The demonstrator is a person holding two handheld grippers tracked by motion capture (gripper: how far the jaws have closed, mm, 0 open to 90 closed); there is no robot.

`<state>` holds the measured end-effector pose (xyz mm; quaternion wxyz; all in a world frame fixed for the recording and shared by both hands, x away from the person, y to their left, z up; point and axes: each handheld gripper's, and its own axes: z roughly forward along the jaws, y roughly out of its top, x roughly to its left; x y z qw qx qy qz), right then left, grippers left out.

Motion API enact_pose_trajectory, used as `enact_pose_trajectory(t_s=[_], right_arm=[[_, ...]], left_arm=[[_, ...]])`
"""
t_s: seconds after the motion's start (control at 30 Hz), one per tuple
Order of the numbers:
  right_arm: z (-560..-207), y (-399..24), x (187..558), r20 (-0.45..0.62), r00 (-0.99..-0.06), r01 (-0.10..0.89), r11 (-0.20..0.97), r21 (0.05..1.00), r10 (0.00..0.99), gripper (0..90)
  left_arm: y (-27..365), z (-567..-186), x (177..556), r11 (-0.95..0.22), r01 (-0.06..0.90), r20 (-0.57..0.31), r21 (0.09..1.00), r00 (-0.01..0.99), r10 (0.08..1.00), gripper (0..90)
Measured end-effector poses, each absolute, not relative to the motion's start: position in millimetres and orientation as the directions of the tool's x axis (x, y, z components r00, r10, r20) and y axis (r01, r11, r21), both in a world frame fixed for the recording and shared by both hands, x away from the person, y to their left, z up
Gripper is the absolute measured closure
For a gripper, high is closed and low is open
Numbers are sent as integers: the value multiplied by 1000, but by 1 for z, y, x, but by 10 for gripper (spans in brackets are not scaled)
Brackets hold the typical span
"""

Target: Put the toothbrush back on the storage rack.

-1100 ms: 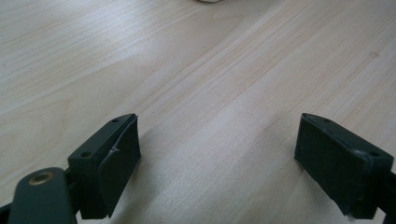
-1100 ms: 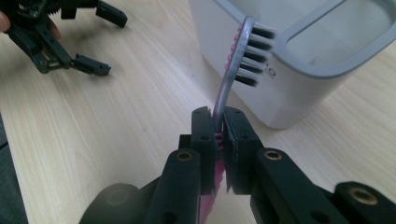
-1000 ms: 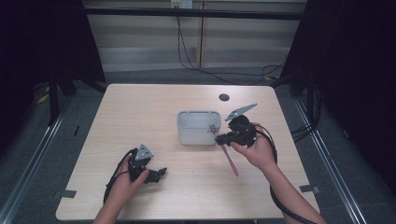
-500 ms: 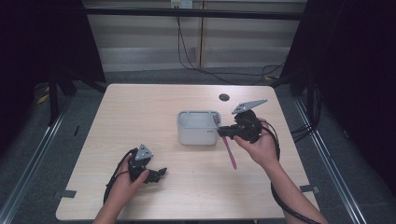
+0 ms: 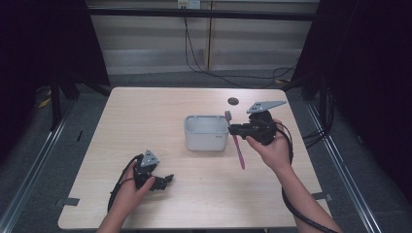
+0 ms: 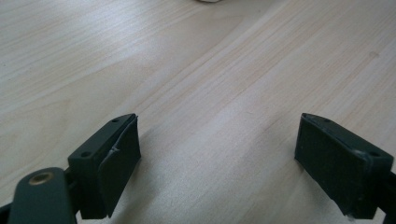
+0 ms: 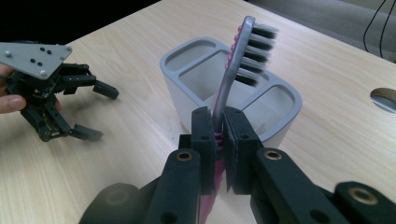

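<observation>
Item 1, right gripper (image 5: 232, 129): right of centre in the high view, jaws clamped on the neck of a pink toothbrush (image 5: 236, 143). In the right gripper view the toothbrush (image 7: 243, 51) stands near upright between the pads, bristle head at the top, pink handle running down out of the lower edge of the frame.

Item 2, grey holder (image 5: 206, 132): centre of the high view, just left of the brush head; several open compartments show in the right gripper view (image 7: 201, 60).

Item 3, left gripper (image 5: 165, 180): lower left of the high view, low over the table (image 5: 145, 111), jaws spread wide with nothing between them.

Item 4, dark round hole (image 5: 233, 101) in the tabletop, above the holder.

Risks, as judged: the brush is bristle end up with its long handle hanging below, so the handle tip may catch the holder's rim or a divider and tip the light holder. The narrow grip on the neck may let the brush swivel.
</observation>
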<state>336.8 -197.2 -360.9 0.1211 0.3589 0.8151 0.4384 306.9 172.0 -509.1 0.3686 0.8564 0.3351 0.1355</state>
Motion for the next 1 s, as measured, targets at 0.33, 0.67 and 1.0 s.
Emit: enact_pose_trajectory(t_s=[0.33,0.67,1.0], right_arm=[[-352,-203,339,111,-688,450,301,841,717,837],[-341,-205,343,106,-664,425,257,868,740,837],[-335,-200,349,69,-656,388,258,885,751,837]], left_arm=[[172,-509,307,-504,474,-14,722,739,674,137],[172,-509,307,-504,473,-14,723,739,673,136],[172,-509,307,-504,473,-14,722,739,674,136]])
